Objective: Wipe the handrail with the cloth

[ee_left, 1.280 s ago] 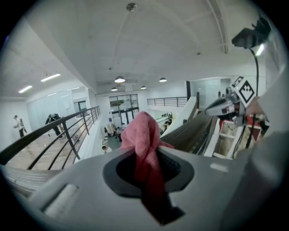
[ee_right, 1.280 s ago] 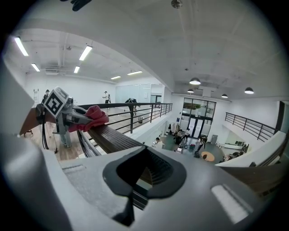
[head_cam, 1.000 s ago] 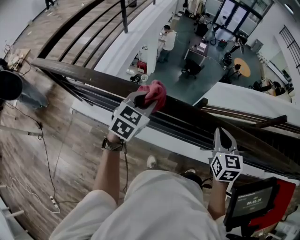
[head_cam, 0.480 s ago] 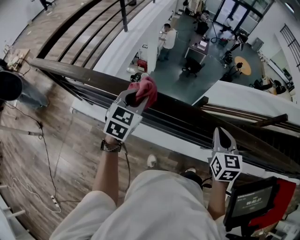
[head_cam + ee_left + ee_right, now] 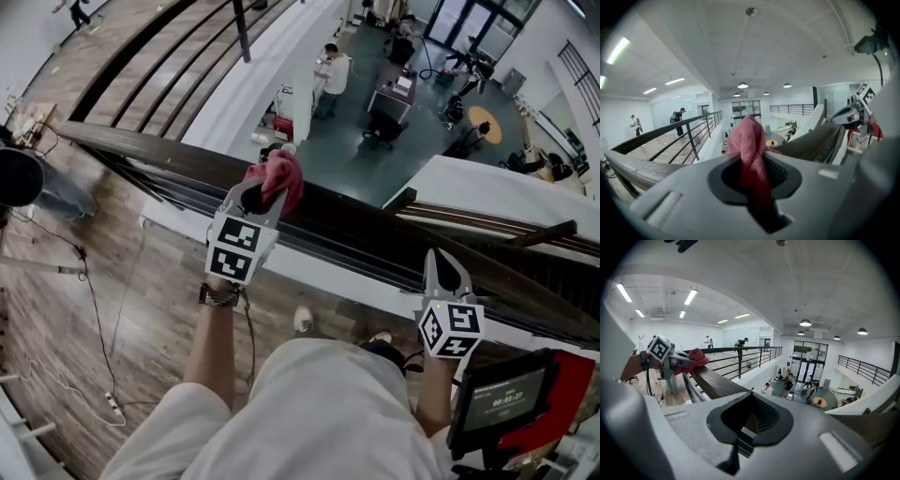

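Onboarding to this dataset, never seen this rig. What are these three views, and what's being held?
No robot here: a person holds a two-jaw gripper in each hand. The head view comes from a camera on the person's head, looking steeply down over a dark wooden handrail, with a hall far below. The other two views come from cameras riding on each gripper, looking along its jaws. The left gripper has its jaws shut on a red cloth, which sits on top of the handrail. The right gripper, further along the handrail, has its jaws shut with nothing between them; through the opening in them you see only the handrail.
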A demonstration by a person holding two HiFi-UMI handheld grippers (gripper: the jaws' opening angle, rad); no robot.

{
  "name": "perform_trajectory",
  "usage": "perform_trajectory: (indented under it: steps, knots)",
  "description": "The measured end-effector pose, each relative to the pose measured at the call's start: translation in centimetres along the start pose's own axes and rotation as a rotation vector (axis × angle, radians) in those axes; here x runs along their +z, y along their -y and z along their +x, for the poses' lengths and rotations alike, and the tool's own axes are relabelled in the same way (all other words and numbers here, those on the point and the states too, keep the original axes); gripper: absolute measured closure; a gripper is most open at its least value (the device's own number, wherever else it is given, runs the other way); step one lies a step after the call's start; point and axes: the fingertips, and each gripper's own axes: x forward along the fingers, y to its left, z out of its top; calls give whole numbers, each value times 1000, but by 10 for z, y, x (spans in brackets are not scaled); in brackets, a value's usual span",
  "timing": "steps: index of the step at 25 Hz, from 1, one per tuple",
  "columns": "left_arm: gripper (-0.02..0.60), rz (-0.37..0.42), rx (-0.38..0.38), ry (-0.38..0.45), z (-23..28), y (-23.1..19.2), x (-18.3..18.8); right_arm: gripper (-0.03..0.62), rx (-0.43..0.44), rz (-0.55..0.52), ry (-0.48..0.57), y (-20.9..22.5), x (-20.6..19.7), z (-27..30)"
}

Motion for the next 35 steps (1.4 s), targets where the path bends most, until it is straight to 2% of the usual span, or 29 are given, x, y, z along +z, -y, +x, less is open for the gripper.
perform_trajectory:
  steps: [5,10,15,21,33,35]
  knots:
    - [506,15,73,4,1,-1,-4,591,-1,5,13,4,-3,-1]
    - [506,41,89,8,9,16,-11,591,1,10,30,12,-12,-2]
    - [506,62,79,10,25,51,-12,591,-17,24,43,41,-27,-11]
    - [506,67,44,-15,42,108,23,591,-41,50,50,105,-25,-41]
    - [505,118,-60,-28,74,220,35,591,-84,90,79,160,-50,-73]
    - [505,130,-67,-32,76,239,48,591,-86,97,79,176,-50,-84]
